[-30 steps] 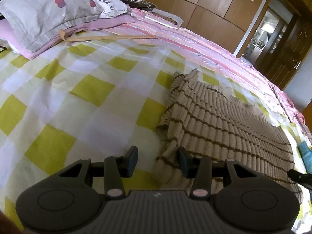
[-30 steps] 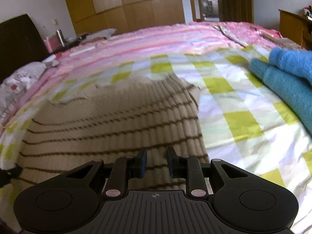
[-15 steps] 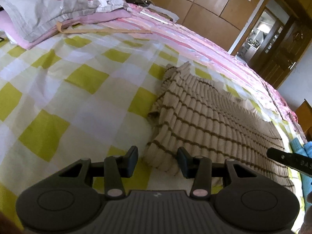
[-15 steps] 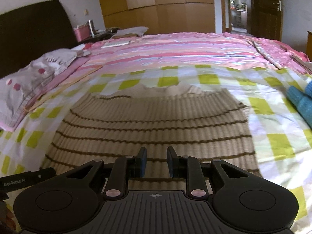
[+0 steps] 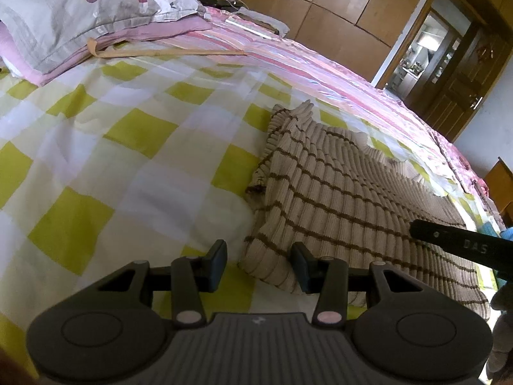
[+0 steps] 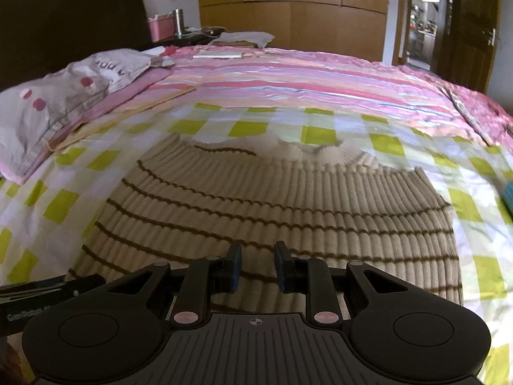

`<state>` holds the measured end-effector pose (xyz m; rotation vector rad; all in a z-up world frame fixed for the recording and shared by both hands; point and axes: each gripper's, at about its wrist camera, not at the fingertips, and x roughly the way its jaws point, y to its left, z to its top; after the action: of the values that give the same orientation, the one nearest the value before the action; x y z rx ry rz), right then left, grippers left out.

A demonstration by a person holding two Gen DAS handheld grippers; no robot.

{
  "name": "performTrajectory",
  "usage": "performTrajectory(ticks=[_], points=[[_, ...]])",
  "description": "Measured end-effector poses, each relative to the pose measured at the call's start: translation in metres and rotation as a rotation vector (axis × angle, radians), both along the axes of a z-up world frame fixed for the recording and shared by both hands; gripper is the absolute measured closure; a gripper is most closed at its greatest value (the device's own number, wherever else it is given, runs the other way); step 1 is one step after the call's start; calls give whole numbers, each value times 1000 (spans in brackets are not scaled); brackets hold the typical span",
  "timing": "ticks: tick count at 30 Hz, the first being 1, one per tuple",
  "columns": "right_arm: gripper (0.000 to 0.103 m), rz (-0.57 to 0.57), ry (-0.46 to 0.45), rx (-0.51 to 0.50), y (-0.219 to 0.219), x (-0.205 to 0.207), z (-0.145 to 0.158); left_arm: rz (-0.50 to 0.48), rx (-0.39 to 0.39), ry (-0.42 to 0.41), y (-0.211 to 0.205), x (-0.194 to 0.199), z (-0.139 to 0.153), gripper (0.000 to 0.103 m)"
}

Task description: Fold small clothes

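Note:
A beige ribbed sweater [image 6: 275, 205] with thin brown stripes lies spread flat on the yellow-and-white checked sheet [image 5: 128, 166], its neck toward the far side. My left gripper [image 5: 260, 266] hovers open at the sweater's near left corner [image 5: 269, 266], which lies between the fingers without being pinched. My right gripper [image 6: 258, 266] is open just above the middle of the near hem, with nothing held. In the left wrist view the right tool's black side bar [image 5: 461, 247] juts in over the sweater's right part.
A grey pillow [image 5: 80, 9] on a pink one sits at the head of the bed. A pink striped blanket [image 6: 304, 80] covers the far half. A blue towel [image 6: 508, 192] peeks in at the right edge. Wooden wardrobes and an open doorway stand beyond.
My right gripper has slid left along the sweater's near hem to its middle and rolled level; the blue towel has nearly left its view. The left gripper has stayed at the corner.

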<state>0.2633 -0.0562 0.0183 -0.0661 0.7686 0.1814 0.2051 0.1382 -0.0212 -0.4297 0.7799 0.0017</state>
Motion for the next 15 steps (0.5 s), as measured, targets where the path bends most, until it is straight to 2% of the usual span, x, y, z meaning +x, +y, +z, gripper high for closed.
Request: performTrajectory(ticks=[7,15], points=[[79,38,1,-57,17,10,-3,-7,-10,-3,1,-1,2,53],[80,104,-21,-130,43,21,-5,-27,14,-13,-3,1,2,53]])
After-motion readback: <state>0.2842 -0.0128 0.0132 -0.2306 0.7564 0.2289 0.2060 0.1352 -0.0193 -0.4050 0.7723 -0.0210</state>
